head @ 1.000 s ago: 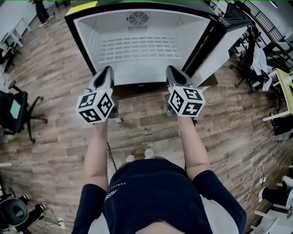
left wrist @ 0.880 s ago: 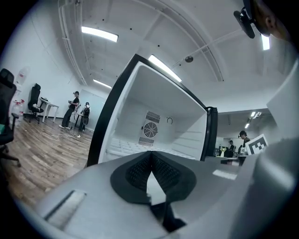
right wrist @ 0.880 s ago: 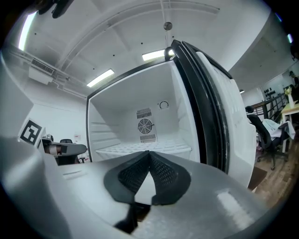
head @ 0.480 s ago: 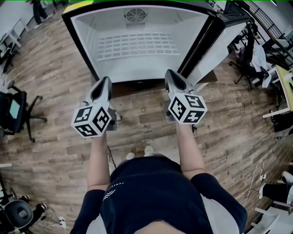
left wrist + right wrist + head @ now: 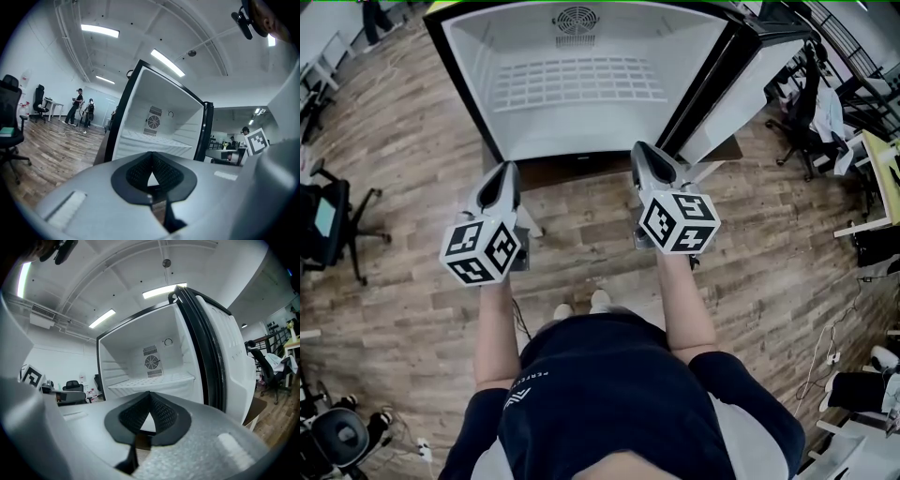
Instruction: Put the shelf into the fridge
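The white wire shelf [image 5: 578, 82] lies flat inside the open white fridge [image 5: 478, 66], below the round fan on its back wall. It also shows in the left gripper view as the shelf [image 5: 157, 140] and in the right gripper view as the shelf [image 5: 151, 379]. My left gripper [image 5: 507, 171] is held in front of the fridge's lower left corner, apart from it, shut on nothing. My right gripper [image 5: 639, 151] hangs before the lower right corner, also shut and empty. The jaw pads meet in both gripper views [image 5: 151, 157] [image 5: 149, 397].
The fridge door [image 5: 748, 80] stands swung open at the right. An office chair [image 5: 328, 220] is at the left, another chair [image 5: 811, 117] with clothing at the right. Desks line the right edge. People [image 5: 76, 107] stand far off at the left. The floor is wood plank.
Both grippers have drawn back from the fridge toward the person, the left one a little more. The shelf stays in the fridge.
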The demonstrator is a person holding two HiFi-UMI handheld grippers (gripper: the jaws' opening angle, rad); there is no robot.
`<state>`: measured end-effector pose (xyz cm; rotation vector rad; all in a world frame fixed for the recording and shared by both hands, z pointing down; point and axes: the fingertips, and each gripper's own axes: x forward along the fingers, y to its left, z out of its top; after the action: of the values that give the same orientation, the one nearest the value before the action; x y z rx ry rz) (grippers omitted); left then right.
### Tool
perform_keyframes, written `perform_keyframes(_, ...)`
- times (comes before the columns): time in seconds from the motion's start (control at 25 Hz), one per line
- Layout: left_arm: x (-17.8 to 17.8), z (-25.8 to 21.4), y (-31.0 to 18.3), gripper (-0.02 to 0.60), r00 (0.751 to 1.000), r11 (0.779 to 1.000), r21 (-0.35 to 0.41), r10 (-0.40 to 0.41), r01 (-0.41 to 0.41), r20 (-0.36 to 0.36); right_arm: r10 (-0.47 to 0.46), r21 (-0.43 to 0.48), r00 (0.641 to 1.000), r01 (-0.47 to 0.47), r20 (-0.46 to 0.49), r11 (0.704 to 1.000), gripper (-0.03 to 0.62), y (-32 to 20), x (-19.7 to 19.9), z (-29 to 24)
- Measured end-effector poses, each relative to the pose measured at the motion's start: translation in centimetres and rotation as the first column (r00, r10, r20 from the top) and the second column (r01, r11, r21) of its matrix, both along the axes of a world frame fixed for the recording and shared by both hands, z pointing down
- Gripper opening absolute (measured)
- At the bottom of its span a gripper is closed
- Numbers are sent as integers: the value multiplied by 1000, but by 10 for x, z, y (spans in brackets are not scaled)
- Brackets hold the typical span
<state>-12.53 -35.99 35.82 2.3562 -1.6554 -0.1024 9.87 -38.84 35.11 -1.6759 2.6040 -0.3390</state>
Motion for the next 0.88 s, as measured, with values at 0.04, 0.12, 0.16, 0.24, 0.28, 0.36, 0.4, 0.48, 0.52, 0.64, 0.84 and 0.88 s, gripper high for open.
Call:
perform_keyframes(0.04, 0, -1, 1, 18, 1000, 1000, 2, -1, 1, 5, 0, -3, 1000, 0, 2, 1000, 2, 1, 0, 1)
perform_keyframes(0.12, -2, -2, 1, 18, 1000, 1000, 4, -3, 3, 9, -1, -9, 1000, 1, 6, 1000, 2, 2, 1, 2)
perform_keyframes(0.16, -3, -3, 1, 18, 1000, 1000, 5, -5, 5, 8, -1, -11, 1000, 1, 8, 1000, 2, 2, 1, 2)
perform_keyframes(0.24, -6, -5, 1, 18, 1000, 1000, 8, -9, 9, 7, -2, -12, 1000, 3, 9, 1000, 2, 3, 1, 1)
perform_keyframes(0.28, -6, -5, 1, 18, 1000, 1000, 9, -10, 10, 6, -2, -11, 1000, 2, 8, 1000, 2, 3, 1, 1)
perform_keyframes(0.36, -7, -6, 0, 18, 1000, 1000, 12, -10, 10, 6, 1, -7, 1000, -1, 6, 1000, 2, 3, 1, 0)
perform_keyframes(0.4, -7, -6, 0, 18, 1000, 1000, 12, -9, 9, 6, 2, -5, 1000, -2, 6, 1000, 2, 3, 1, -1)
perform_keyframes(0.48, -6, -6, 0, 18, 1000, 1000, 11, -6, 6, 8, 3, -4, 1000, -3, 7, 1000, 2, 4, 1, -1)
perform_keyframes(0.52, -6, -6, 0, 18, 1000, 1000, 11, -4, 4, 9, 4, -5, 1000, -3, 8, 1000, 2, 4, 1, -1)
perform_keyframes(0.64, -4, -5, 1, 18, 1000, 1000, 9, 1, -1, 12, 5, -6, 1000, -5, 12, 1000, 2, 5, 2, -2)
perform_keyframes(0.84, -3, -4, 0, 18, 1000, 1000, 6, 4, -4, 14, 10, -9, 1000, -10, 15, 1000, 2, 4, 5, -1)
perform_keyframes(0.88, -3, -4, 0, 18, 1000, 1000, 6, 3, -3, 13, 10, -10, 1000, -10, 16, 1000, 2, 4, 5, 0)
